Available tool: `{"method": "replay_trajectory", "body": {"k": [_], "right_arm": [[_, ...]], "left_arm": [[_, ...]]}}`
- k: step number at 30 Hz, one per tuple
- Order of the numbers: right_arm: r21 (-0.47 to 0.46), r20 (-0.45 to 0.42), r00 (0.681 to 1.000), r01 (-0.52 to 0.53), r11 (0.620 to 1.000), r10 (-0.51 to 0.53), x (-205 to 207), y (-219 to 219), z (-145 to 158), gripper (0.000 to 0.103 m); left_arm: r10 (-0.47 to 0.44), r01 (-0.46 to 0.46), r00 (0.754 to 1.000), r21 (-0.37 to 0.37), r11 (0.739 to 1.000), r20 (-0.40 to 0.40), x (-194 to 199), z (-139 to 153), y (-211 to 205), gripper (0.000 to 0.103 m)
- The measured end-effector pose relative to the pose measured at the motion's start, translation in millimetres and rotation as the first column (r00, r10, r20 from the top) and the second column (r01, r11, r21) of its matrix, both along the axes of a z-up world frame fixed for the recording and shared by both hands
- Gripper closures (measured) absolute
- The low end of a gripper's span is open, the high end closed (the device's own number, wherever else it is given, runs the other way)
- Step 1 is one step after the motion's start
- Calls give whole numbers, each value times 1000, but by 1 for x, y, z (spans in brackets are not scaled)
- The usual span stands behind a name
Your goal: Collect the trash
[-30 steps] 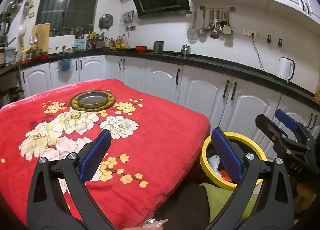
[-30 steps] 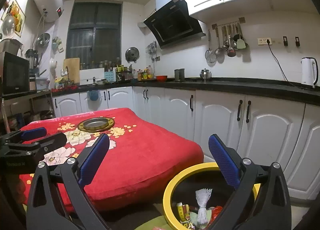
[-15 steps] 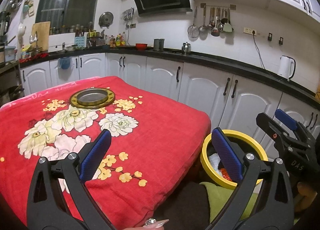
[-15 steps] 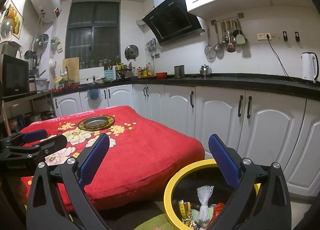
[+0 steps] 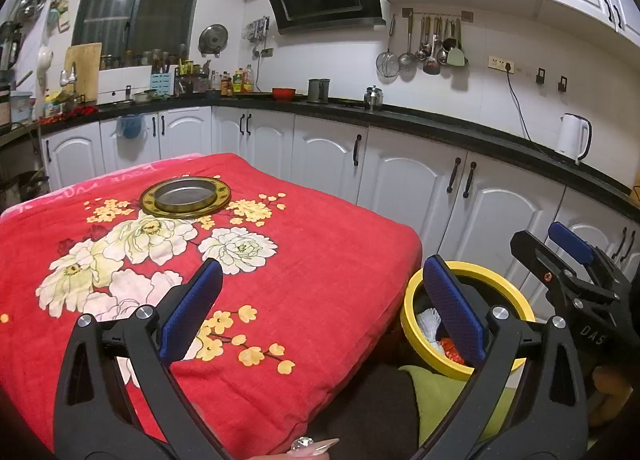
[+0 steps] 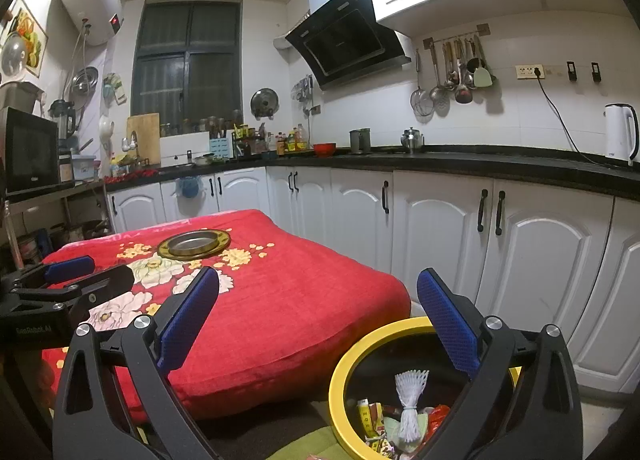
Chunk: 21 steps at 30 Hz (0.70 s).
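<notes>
Left wrist view is showing me my left tool [image 5: 320, 308] hanging over the near edge of the bench, its blue pads spread wide with nothing between them. I am seeing the bench draped in a red floral blanket [image 5: 304, 260], and a round metal tray with a gold rim [image 5: 185, 197] is sitting on its far part, well apart from both tools. Just beside the bench's right corner, a yellow-rimmed trash bin [image 5: 408, 312] is standing on the floor, and my right pad is partly covering it in this view. I am making out the trash inside: a white foam net [image 6: 410, 400] standing upright, with colourful wrappers [image 6: 374, 418] lying around its base. My right tool [image 6: 318, 316] is hovering above the bin's near rim, its pads likewise wide apart and gripping nothing; in the left wrist view it is showing at the right edge, beyond the bin. White cabinets [image 6: 440, 227] under a black countertop are running behind everything, and a white kettle [image 6: 620, 133] is standing on that countertop at the far right.
</notes>
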State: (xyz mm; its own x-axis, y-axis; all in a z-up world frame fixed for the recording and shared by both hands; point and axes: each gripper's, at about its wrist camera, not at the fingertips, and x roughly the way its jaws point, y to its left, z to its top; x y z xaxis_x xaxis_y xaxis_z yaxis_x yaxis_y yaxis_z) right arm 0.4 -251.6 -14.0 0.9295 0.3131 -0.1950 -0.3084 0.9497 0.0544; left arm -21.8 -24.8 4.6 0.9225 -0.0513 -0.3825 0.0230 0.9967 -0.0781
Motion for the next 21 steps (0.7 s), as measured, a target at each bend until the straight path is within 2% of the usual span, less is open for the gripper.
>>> {"method": "replay_trajectory", "body": {"k": [21], "right_arm": [[-1, -9, 1000, -1, 1000, 1, -2, 1, 0, 6]], "left_arm": [[9, -9, 1000, 0, 1000, -2, 0, -1, 2, 11]]}}
